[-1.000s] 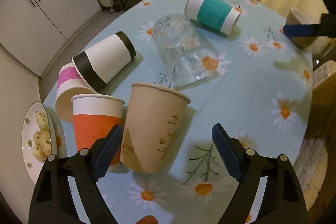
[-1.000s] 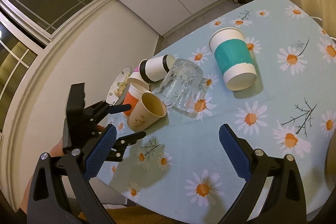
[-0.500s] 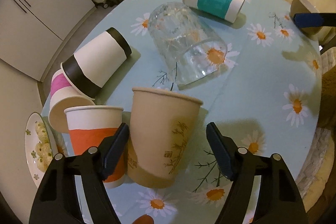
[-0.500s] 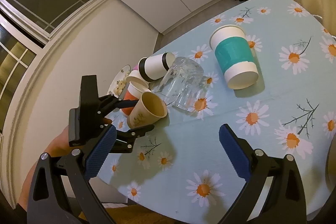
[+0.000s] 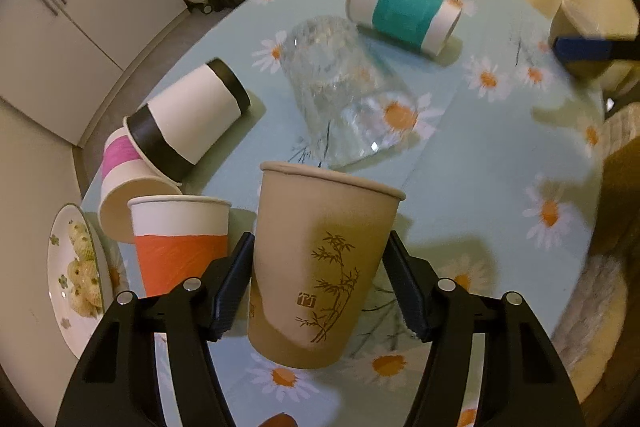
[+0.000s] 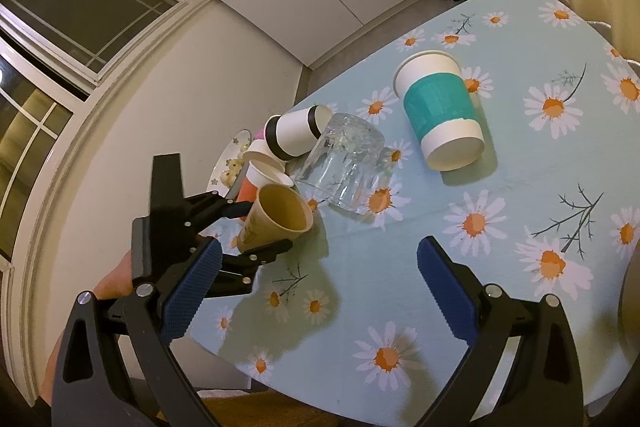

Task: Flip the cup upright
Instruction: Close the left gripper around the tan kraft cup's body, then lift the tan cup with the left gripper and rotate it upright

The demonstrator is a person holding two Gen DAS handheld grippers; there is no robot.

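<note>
A tan paper cup with a bamboo print (image 5: 316, 267) stands mouth-up, tilted a little, between the fingers of my left gripper (image 5: 320, 283). Both pads touch its sides, so the gripper is shut on it. The cup (image 6: 276, 219) and the left gripper (image 6: 240, 227) also show in the right wrist view. My right gripper (image 6: 316, 291) is open and empty above the table's near part. A white cup with a teal band (image 5: 404, 11) (image 6: 440, 111) lies on its side. A clear glass mug (image 5: 340, 87) (image 6: 344, 163) lies on its side in the middle.
An orange cup (image 5: 180, 239) stands upright just left of the tan cup. A black-banded cup (image 5: 188, 119) and a pink-banded cup (image 5: 124, 183) lie on their sides. A plate of cookies (image 5: 80, 275) sits at the left edge of the daisy tablecloth (image 5: 500, 155).
My left gripper has moved forward around the tan cup and closed on it. The right gripper has hardly moved.
</note>
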